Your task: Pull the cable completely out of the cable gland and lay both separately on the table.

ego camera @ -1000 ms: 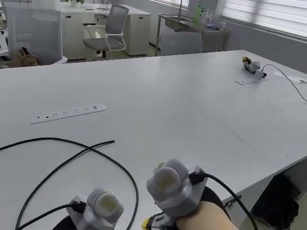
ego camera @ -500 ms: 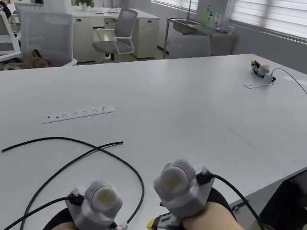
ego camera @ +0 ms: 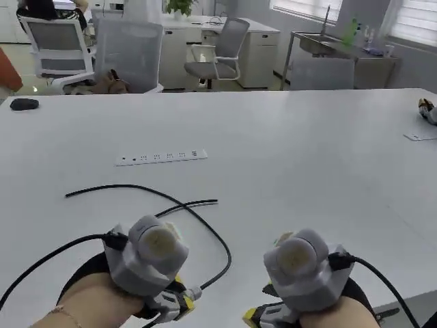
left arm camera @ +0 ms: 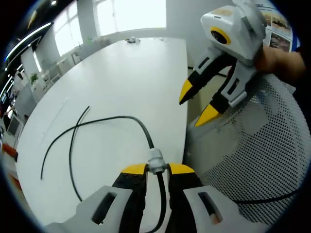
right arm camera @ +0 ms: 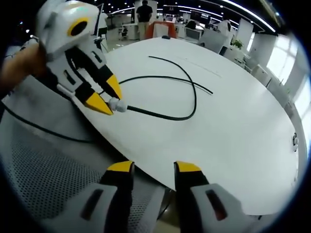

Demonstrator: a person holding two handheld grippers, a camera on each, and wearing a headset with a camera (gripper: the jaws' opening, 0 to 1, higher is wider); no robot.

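the left gripper (left arm camera: 157,168) pinches the white cable gland (left arm camera: 155,159) at 6 o'clock in its own view. the black cable (left arm camera: 121,118) is threaded through it and loops over the table (ego camera: 287,157) toward 10 o'clock. the right gripper (right arm camera: 151,167), jaws spread and empty, sits farther off than a second ago, so the pull seems not yet begun.

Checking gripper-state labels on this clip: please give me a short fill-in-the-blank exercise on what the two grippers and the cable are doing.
1. The left gripper is ____ on the cable gland.
2. The right gripper holds nothing, its jaws ____.
3. On the table, the black cable loops and crosses ____.
Missing words: shut; open; itself.
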